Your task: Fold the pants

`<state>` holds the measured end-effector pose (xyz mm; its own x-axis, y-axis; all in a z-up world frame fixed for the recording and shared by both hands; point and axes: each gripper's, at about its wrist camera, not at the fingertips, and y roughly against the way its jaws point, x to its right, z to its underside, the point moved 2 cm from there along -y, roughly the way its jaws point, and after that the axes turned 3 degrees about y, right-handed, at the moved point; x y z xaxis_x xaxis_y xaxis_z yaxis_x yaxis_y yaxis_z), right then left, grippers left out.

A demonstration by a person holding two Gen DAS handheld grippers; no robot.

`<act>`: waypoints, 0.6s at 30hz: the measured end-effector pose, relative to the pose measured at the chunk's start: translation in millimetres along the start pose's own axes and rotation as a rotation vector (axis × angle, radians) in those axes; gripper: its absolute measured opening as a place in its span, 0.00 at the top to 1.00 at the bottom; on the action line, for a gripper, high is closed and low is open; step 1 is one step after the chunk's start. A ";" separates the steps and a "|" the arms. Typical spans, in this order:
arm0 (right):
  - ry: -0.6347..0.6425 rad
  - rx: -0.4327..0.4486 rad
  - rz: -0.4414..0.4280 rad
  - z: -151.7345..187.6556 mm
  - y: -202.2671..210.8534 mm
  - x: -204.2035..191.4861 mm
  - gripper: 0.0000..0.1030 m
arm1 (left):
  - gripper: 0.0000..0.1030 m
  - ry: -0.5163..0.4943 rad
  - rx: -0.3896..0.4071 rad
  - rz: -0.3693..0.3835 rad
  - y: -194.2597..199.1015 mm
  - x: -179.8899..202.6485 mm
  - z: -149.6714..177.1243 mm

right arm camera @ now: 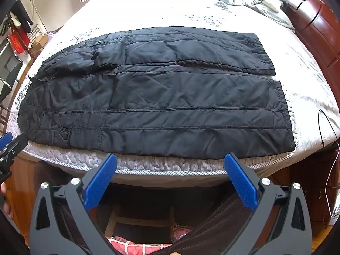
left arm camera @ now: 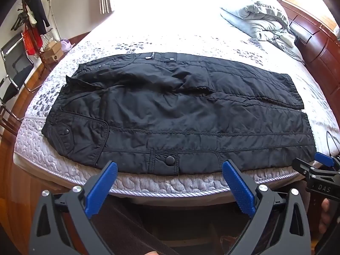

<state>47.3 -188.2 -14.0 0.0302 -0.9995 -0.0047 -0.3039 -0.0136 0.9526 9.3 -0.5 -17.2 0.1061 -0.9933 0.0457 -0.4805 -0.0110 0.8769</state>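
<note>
On the bed: black pants [left arm camera: 170, 110] lie flat, spread out wide.
Bed [left arm camera: 148, 40]: big, with a white quilted top that has grey spots; its near edge runs just in front of the pants.
Headboard [left arm camera: 314, 48]: dark red wood, at the right end of the bed.
Pants: waist at the left end, leg ends at the right end; the two legs lie side by side, the near leg close to the bed's near edge, the far leg behind it and touching it along most of its length.
Blanket [left arm camera: 259, 19]: grey, bunched up at the far right of the bed, well apart from the pants.
Rack [left arm camera: 31, 21]: at the far left by the wall, with dark and red clothes hanging on it.
Left gripper [left arm camera: 170, 165]: fingers wide open, nothing in them; it hangs over the bed's near edge, just in front of the pants pocket.
Right gripper [right arm camera: 170, 157]: fingers wide open, nothing in them; it hangs over the bed's near edge, just in front of the near leg.
Snap [left arm camera: 170, 160]: a round black button on the pocket flap, near the left gripper.
Cord [right arm camera: 327, 125]: thin and black, looped on the bed past the leg ends.
</note>
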 end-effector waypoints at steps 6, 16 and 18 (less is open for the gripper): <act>0.000 0.002 0.005 -0.7 -1.0 -0.2 0.02 | 0.03 -0.002 0.000 -0.001 4.1 -0.4 -6.6; -0.001 0.002 0.003 -1.2 -2.6 4.5 0.02 | 0.03 -0.005 -0.003 0.003 0.0 2.0 -4.1; -0.004 0.000 0.003 -1.0 -3.1 5.8 0.02 | 0.03 -0.006 -0.002 0.002 0.0 2.1 -4.1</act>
<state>49.4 -194.0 -16.7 0.0256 -0.9997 -0.0029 -0.3043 -0.0105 0.9525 13.1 -2.1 -15.1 0.0998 -0.9940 0.0450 -0.4787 -0.0083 0.8779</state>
